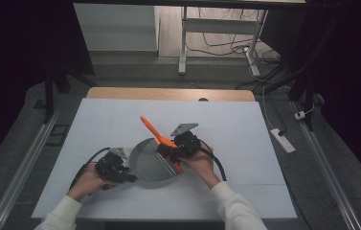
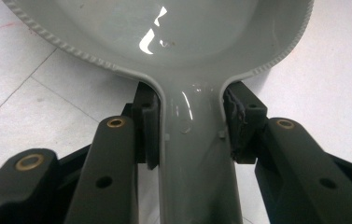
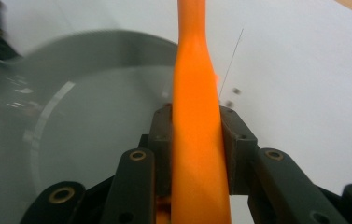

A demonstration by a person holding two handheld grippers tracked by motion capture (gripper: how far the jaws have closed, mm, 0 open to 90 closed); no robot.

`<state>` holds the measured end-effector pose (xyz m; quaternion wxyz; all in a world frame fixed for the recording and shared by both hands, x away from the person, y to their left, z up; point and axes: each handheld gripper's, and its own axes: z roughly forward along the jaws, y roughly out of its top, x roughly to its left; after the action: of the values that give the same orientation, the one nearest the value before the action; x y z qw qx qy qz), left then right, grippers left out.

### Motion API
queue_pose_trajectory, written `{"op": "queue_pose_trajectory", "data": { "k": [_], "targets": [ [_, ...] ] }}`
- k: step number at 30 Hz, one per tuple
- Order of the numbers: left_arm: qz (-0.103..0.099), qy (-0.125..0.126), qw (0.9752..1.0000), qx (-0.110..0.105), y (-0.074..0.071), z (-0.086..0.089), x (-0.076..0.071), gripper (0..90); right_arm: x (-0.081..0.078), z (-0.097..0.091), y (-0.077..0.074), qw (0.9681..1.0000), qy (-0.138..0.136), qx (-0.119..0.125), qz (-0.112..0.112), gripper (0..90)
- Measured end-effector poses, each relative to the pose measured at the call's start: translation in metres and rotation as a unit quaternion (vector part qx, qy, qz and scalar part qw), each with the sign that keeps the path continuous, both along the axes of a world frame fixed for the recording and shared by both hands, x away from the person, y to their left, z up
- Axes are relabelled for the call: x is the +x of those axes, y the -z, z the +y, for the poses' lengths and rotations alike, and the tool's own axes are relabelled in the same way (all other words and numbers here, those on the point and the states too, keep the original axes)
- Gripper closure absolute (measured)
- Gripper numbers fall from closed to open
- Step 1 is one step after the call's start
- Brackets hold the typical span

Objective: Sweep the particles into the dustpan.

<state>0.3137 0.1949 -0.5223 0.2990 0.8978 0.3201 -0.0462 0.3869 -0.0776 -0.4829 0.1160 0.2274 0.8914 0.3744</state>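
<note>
The pan (image 1: 152, 160) lies on the counter (image 1: 226, 129), its handle (image 2: 194, 154) clamped by the left gripper (image 1: 129, 178). A spatula (image 1: 161, 139) is pinched tight in the right gripper (image 1: 164, 149) at the pan's far-right rim. Both grasps appear done; any work inside the pan seems left.

table (image 1: 120, 120): white top, wooden strip along its far edge | on it: grey pan (image 1: 147, 165) near the front, slightly left of middle, lying flat | rest of the top bare white, faint seam lines
</note>
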Motion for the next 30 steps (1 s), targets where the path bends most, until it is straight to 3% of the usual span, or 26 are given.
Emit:
{"op": "queue_pose_trajectory", "data": {
  "k": [7,14,19,30],
  "targets": [
    [-0.001,-0.002,1.0000,-0.001,0.000,0.000,-0.001,61.8,-0.010,0.013,-0.003,0.9994,-0.034,0.010,0.006,70.1],
    [-0.003,-0.002,1.0000,0.000,0.001,0.000,-0.001,61.8,-0.006,0.002,-0.012,0.9995,-0.012,0.029,-0.007,70.2],
    [-0.004,-0.001,1.0000,0.003,0.000,-0.001,-0.002,61.8,0.000,-0.009,-0.014,0.9987,0.006,0.050,0.003,70.2],
    [-0.006,-0.005,1.0000,0.003,0.001,-0.001,-0.003,61.8,0.016,-0.024,-0.014,0.9969,0.050,0.060,-0.001,70.2]
  ]
}}
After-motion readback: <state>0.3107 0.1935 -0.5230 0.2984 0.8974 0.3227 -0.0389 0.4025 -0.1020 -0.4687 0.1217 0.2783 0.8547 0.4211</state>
